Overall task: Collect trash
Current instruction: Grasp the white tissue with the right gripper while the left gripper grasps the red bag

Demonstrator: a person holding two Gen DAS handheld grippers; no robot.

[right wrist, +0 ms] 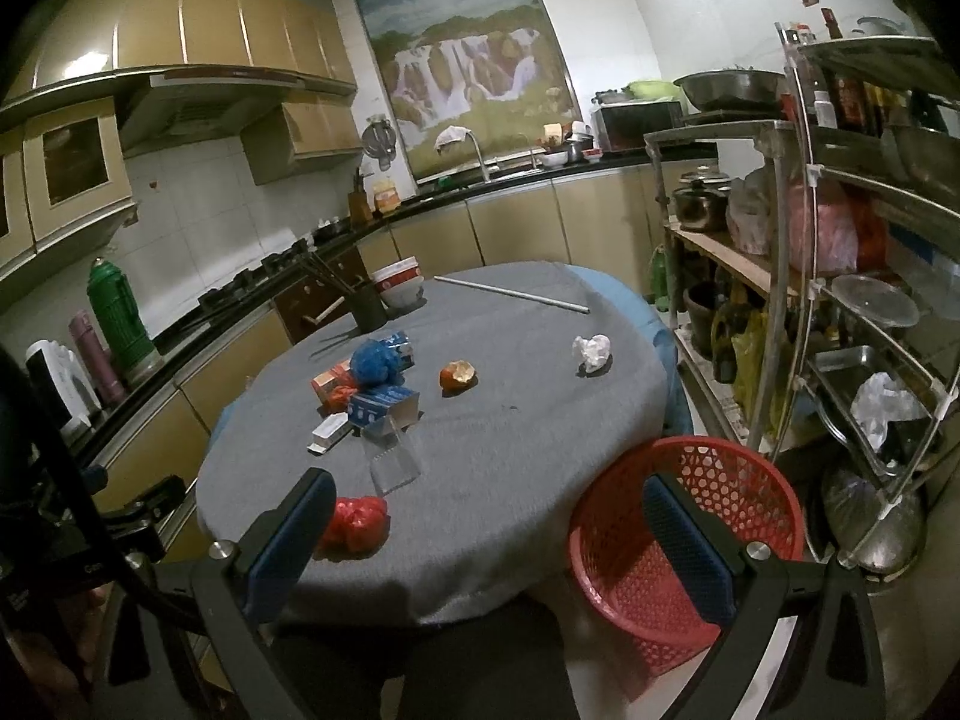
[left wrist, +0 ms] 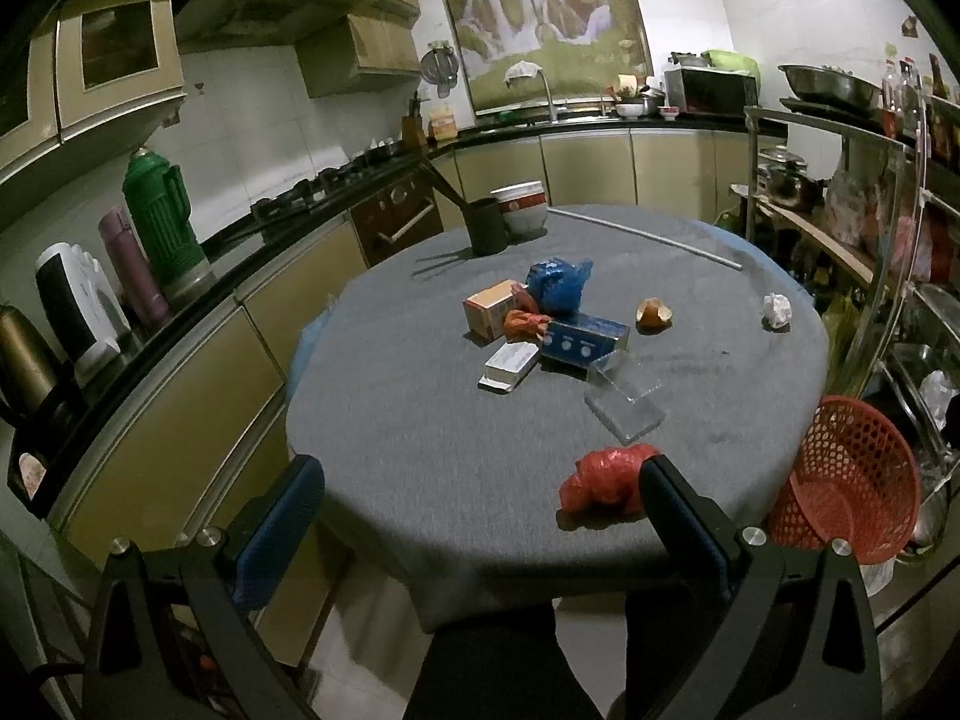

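Note:
Trash lies on a round grey table point(left wrist: 420, 450) point(right wrist: 510, 480). A crumpled red bag point(left wrist: 600, 480) point(right wrist: 357, 522) sits near the front edge. Behind it lie a clear plastic box point(left wrist: 624, 402) point(right wrist: 393, 459), a blue carton point(left wrist: 585, 345) point(right wrist: 378, 405), a white box point(left wrist: 510, 363) point(right wrist: 329, 432), an orange box point(left wrist: 492, 306), a blue bag point(left wrist: 558, 285) point(right wrist: 372, 360), an orange peel point(left wrist: 654, 313) point(right wrist: 459, 375) and a white paper ball point(left wrist: 777, 309) point(right wrist: 591, 351). A red mesh basket point(left wrist: 852, 480) point(right wrist: 690, 540) stands at the table's right. My left gripper point(left wrist: 480, 516) and right gripper point(right wrist: 486, 534) hover open and empty over the near edge.
A dark utensil holder point(left wrist: 486, 228) and stacked bowls point(left wrist: 522, 207) stand at the table's far side, with a long white rod point(left wrist: 648, 237). A counter with flasks point(left wrist: 162, 222) runs along the left. Metal shelves point(right wrist: 840, 300) with pots stand to the right. The person's dark legs point(left wrist: 510, 660) are below.

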